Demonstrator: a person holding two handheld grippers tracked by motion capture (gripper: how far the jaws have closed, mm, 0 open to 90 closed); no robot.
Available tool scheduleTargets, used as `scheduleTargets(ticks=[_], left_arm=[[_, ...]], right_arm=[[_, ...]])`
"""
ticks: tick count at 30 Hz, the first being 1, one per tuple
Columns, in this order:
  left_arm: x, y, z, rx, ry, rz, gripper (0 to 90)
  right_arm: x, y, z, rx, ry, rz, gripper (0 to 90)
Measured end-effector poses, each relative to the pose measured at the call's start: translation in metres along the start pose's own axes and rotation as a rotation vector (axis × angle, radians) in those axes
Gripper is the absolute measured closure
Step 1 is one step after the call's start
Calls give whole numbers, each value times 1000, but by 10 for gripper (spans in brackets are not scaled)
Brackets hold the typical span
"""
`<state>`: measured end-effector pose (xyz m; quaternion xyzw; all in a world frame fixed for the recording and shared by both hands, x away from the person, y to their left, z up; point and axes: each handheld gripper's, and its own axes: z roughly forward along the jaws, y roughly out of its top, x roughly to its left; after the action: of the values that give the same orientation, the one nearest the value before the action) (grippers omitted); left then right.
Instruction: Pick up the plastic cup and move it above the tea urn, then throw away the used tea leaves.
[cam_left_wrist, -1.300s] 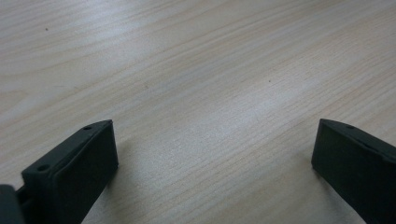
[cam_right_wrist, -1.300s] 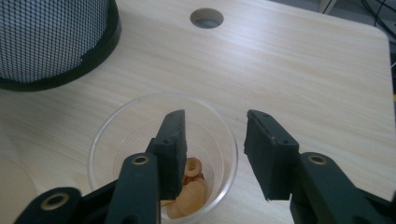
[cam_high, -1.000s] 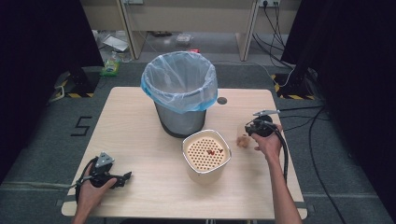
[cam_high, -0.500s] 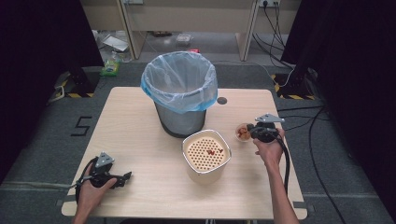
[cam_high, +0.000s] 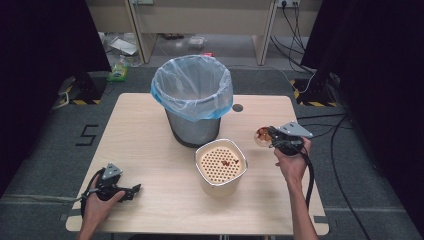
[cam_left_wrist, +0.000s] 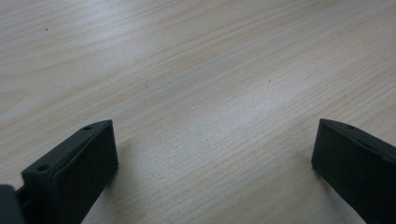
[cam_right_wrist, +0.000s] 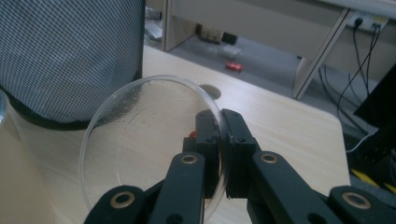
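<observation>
From above, your right gripper (cam_high: 270, 135) is holding the clear dish (cam_high: 262, 135) right of the strainer bowl (cam_high: 220, 162). Your left gripper (cam_left_wrist: 210, 154) is resting, jaws apart, on bare desk (cam_left_wrist: 196, 70). Right gripper view: jaws are clamping the dish's rim; keep it level while carrying.

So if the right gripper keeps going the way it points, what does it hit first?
Probably the mesh waste bin: the right gripper, shut on the clear dish, points toward it across bare table. Depth is unclear.

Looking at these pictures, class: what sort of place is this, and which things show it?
Probably a lab or workshop set up for recording. A bare wooden table stands between black curtains, cables run to wall sockets, and a person works handheld tongs.
</observation>
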<state>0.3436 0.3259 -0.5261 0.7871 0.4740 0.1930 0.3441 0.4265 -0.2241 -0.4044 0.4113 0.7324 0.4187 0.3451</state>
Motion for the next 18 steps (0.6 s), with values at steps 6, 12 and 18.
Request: scheduleTargets(ticks=[6,12,18], left_arm=[[0,0,0,0,-1,0,0],[0,0,0,1,0,1,0],[0,0,0,1,0,1,0]], right_arm=[[13,12,-10,-64,-4,-54,866],[29,26,-18,-127,2,-99,866],[49,38,-24,-217,8,-161,866]])
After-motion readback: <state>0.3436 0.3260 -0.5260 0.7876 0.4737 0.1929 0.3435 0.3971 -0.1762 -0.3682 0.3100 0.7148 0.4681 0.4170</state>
